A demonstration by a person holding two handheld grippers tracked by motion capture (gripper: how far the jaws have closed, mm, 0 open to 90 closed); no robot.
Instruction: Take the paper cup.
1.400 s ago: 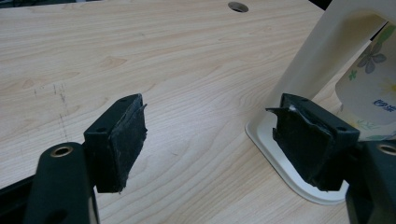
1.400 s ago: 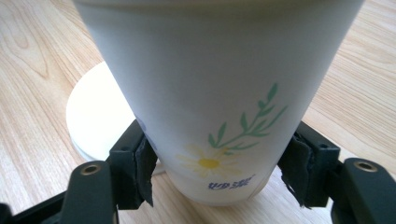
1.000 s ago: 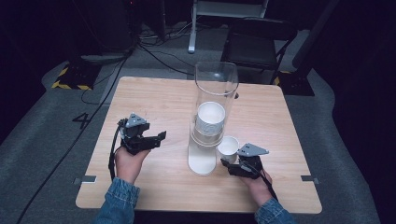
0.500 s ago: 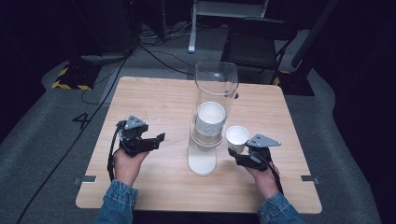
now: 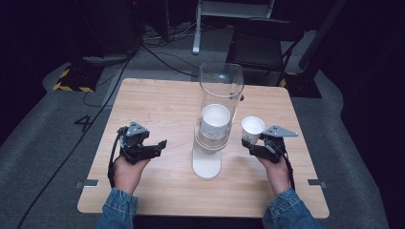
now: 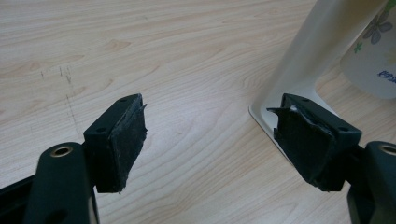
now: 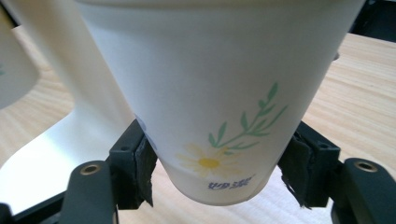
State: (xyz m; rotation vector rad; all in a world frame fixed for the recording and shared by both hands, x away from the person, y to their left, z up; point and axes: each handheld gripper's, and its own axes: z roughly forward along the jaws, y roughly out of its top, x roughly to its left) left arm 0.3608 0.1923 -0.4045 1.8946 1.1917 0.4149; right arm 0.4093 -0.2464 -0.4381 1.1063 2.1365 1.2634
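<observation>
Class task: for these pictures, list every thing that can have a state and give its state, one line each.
Left claw: open, holding nothing, low over the table.
Right claw: shut on the paper cup.
Paper cup: upright, held off the table.
Clear dispenser tube: upright on its white stand, cups stacked inside.

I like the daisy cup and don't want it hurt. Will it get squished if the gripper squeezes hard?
Probably, yes. The daisy cup looks like thin paper, so its wall would likely dent under a hard squeeze. It seems light: the right gripper holds it off the table by the narrow bottom alone. Its smooth, tapered sides might also let it slip upward if the squeeze tightens.
</observation>
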